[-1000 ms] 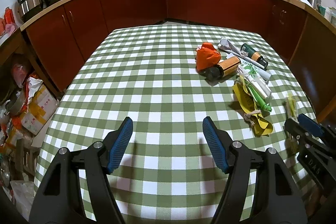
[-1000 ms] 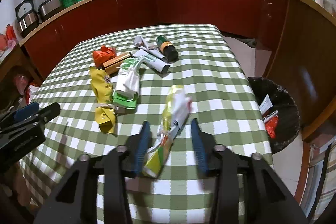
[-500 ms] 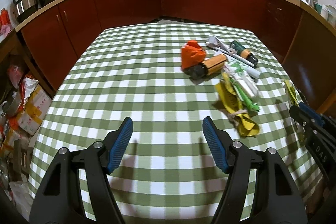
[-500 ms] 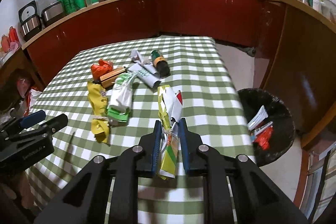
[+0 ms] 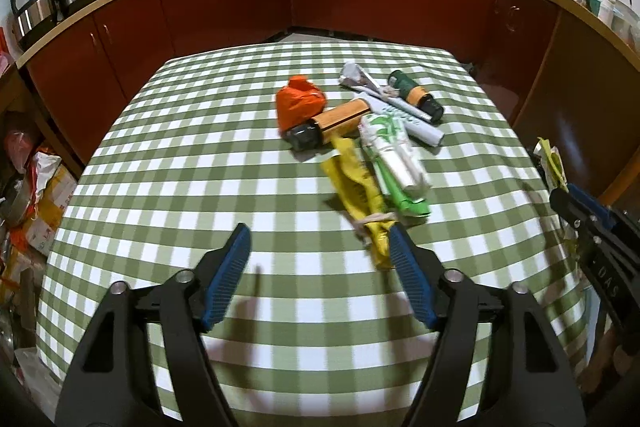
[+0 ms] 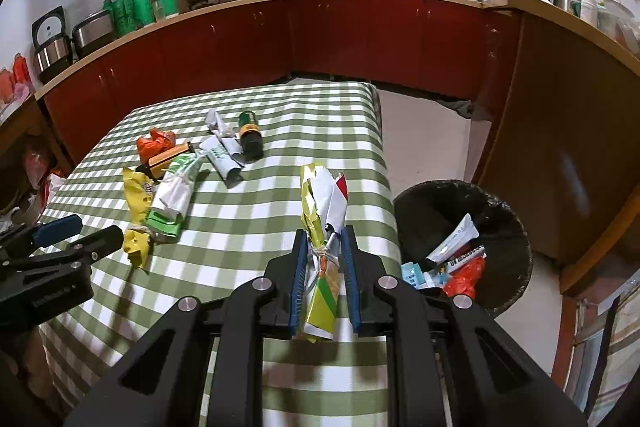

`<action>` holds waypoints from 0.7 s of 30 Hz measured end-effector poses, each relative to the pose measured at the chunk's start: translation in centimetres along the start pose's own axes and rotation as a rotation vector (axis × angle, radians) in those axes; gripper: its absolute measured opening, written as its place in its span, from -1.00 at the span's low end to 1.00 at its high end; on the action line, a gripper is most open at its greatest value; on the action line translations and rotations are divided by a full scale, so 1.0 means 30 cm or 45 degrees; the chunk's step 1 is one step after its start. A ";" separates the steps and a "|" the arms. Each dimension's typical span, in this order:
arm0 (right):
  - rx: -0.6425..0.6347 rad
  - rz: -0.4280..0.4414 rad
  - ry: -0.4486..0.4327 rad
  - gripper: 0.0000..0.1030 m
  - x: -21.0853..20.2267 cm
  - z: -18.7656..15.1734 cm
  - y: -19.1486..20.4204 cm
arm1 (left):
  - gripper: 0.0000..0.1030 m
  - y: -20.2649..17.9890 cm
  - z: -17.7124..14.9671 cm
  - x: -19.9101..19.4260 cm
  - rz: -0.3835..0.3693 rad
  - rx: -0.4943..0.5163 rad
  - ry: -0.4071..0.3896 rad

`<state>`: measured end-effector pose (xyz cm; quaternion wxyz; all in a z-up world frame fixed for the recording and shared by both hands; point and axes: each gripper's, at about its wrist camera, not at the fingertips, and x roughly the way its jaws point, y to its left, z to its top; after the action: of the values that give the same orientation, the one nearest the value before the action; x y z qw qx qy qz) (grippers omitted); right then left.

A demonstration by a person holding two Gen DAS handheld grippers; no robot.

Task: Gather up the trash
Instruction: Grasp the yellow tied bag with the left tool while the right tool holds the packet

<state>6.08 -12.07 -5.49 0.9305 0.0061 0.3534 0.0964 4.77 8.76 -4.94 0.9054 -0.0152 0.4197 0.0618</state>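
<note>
Checked table (image 5: 200, 147), blurred yellow wrapper (image 5: 360, 187)

Desk (image 5: 192, 163): two bottles (image 5: 328, 125) (image 5: 416, 95), one orange bag (image 5: 298, 99), one yellow packet (image 5: 360, 195), one green-white packet (image 5: 394, 155), one rolled paper (image 5: 416, 125); one packet (image 6: 322, 227) off desk; one bin (image 6: 440, 211)
</note>
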 end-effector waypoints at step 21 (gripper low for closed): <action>0.030 0.037 0.005 -0.64 0.008 -0.013 -0.032 | 0.47 -0.015 0.013 0.087 0.058 0.041 0.054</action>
<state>6.18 -13.01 -6.03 0.9282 0.0220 0.3561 0.1059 6.80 8.59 -6.67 0.8948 0.0077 0.4401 0.0754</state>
